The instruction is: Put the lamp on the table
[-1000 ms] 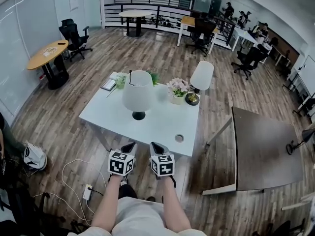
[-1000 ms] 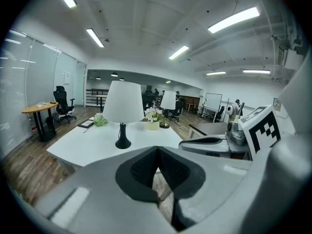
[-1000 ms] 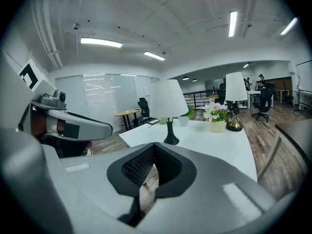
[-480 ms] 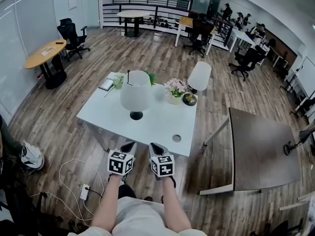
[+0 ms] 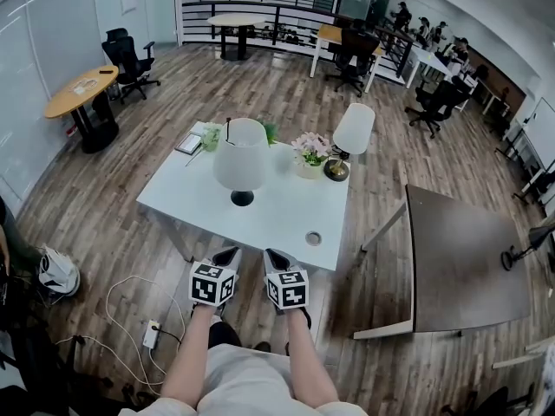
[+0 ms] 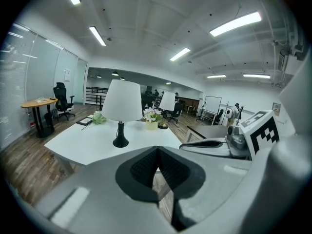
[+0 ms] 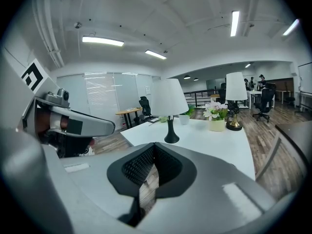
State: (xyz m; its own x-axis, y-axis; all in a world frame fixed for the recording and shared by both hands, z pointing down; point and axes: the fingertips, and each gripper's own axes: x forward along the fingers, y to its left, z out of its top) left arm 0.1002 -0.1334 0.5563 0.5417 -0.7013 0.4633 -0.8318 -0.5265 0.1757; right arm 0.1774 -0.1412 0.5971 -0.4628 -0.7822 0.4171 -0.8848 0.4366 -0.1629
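Hovering closed, left tongs [image 5: 229, 255] and right tongs [image 5: 274, 256] face the standing lamp [image 5: 242, 158].

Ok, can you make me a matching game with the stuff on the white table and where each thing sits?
1 black-foot lamp
2 gold-foot lamp
3 flowers
4 flat pad

A far left corner of the table
B between the lamps
C far right corner
D near the middle

Pairs: 1-D, 2-C, 3-B, 4-A
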